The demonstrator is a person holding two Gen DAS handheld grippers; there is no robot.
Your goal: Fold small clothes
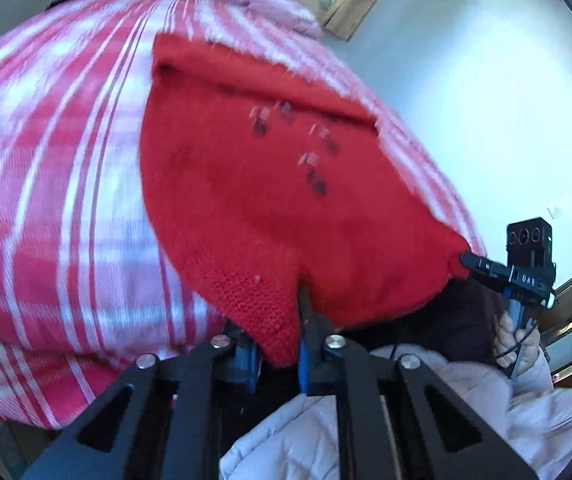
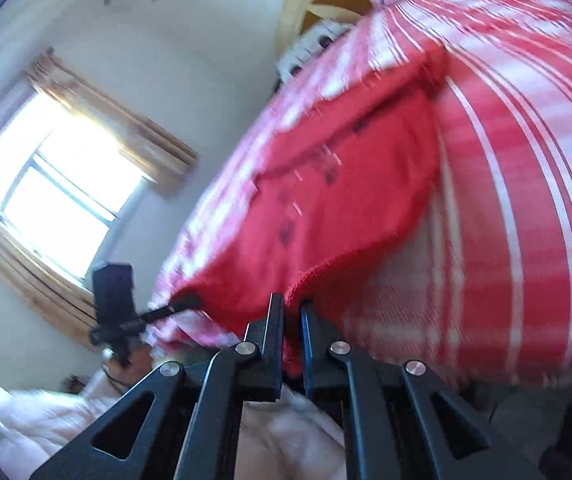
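Between both pairs of jaws, a red knit garment [image 1: 253,184] hangs stretched by its near hem.

Left gripper [image 1: 281,332] is pinched shut on one hem corner, right gripper [image 2: 292,320] closed on the other; neither hand is nearer. From each pair of jaws the hem runs sideways to the other, and the garment's body slopes forward and away onto the red-and-white checked cover [image 1: 45,200]. A pink bundle [image 1: 273,8] lies far beyond the jaws, well clear; nothing blocks a forward fold.
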